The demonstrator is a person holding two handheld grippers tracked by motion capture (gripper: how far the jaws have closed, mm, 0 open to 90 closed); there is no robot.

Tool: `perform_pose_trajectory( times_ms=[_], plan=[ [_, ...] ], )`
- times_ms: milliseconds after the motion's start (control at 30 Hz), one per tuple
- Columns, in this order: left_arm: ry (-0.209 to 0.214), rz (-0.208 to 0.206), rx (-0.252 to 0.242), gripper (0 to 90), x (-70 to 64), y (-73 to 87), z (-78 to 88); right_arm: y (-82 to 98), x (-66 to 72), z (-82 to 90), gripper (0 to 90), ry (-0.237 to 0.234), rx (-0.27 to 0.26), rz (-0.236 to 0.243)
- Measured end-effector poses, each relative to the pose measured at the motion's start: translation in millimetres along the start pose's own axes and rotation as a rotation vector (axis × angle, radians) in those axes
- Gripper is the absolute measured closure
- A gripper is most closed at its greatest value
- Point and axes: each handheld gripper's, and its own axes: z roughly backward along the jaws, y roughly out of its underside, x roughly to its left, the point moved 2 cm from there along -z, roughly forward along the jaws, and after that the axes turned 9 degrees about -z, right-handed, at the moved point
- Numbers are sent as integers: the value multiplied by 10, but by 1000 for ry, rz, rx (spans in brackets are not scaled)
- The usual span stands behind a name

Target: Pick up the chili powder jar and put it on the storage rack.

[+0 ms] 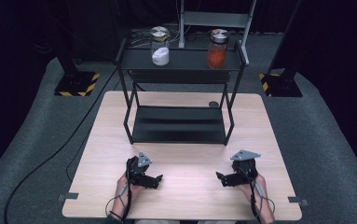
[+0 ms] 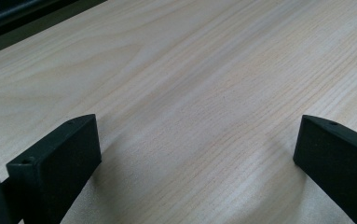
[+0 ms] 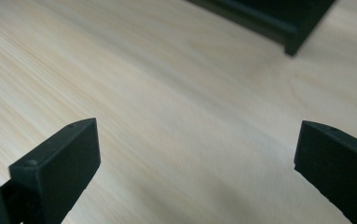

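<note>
On the near part of the table (image 1: 181, 186), the left tool (image 1: 156, 181) and right tool (image 1: 221, 179) were held spread, nothing gripped. No step seemed begun; the nearest things, the white-filled jar (image 1: 160, 46) and orange-filled jar (image 1: 217, 49), stood well apart on the shelf rack (image 1: 181, 60), so a long forward reach would be called for.

Nearest the claws stands a black two-tier metal shelf rack (image 1: 181, 123), upright at the middle of the pale wooden counter (image 1: 190, 186). On its upper shelf stand two upright lidded glass jars, well apart: the left jar (image 1: 160, 45) holds white powder at its bottom, and the right jar (image 1: 217, 48) is mostly filled with orange-red contents.
</note>
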Motion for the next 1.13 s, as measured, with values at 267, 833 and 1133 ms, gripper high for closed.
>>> perform_pose_trajectory(
  times_ms=[267,833,1133],
  plan=[
    [0,0,1,1,0,-1,0,421,-8,-19,0,49,-54,-44],
    [0,0,0,1,-1,1,0,417,42,-44,0,69,-37,-33],
    [0,0,0,1,-2,1,1,435,36,-34,0,67,-48,-37]
  ],
)
